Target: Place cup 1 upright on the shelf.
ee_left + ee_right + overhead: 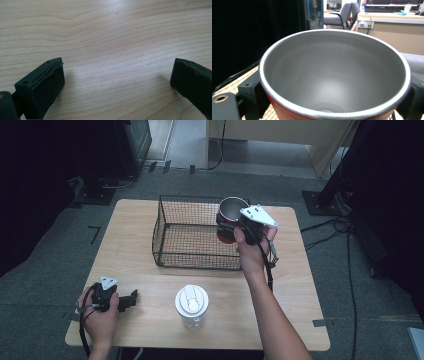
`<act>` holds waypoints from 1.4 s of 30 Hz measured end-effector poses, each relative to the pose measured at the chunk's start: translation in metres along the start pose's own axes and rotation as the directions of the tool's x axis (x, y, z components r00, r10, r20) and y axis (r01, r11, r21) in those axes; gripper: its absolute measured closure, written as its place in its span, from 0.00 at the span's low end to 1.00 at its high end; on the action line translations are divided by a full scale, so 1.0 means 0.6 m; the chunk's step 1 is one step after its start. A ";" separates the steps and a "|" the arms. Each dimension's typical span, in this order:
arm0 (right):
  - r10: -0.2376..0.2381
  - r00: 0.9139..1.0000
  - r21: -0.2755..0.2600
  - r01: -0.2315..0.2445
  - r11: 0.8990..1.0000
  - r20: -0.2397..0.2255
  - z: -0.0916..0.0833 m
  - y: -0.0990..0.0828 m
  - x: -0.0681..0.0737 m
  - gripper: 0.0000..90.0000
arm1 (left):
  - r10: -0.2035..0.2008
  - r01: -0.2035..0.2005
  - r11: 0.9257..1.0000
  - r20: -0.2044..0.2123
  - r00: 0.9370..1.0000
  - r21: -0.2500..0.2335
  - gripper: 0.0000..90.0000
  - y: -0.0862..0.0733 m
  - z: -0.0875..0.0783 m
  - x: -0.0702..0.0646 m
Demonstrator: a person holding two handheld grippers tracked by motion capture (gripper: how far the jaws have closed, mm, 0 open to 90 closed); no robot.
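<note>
Red cup gripped in the right gripper, raised over the right end of the wire basket.

Jaws pressed against both sides of the cup, steel inside facing the right gripper view, mouth tilted up and empty. Left gripper resting low at the near left of the wooden table, jaws spread wide with bare wood between them and nothing held. White-lidded shaker bottle upright near the front edge, between the two forearms, well apart from the basket.
</note>
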State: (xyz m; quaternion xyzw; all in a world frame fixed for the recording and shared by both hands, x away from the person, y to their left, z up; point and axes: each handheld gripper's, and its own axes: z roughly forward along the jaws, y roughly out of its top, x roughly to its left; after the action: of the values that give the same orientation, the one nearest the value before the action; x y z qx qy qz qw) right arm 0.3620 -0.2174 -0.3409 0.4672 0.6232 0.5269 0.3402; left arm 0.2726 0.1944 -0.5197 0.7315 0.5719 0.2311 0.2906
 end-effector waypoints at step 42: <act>-0.018 1.000 0.350 0.018 0.937 -0.005 0.177 -0.073 -0.012 0.08 | 0.005 -0.005 1.000 -0.003 1.000 0.005 0.00 0.000 0.000 0.000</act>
State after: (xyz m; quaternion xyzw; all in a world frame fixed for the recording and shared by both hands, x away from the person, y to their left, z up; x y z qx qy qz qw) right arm 0.4517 -0.1889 -0.4068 0.5141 0.7114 0.4050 0.2562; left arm 0.2725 0.1942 -0.5196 0.7332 0.5713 0.2313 0.2873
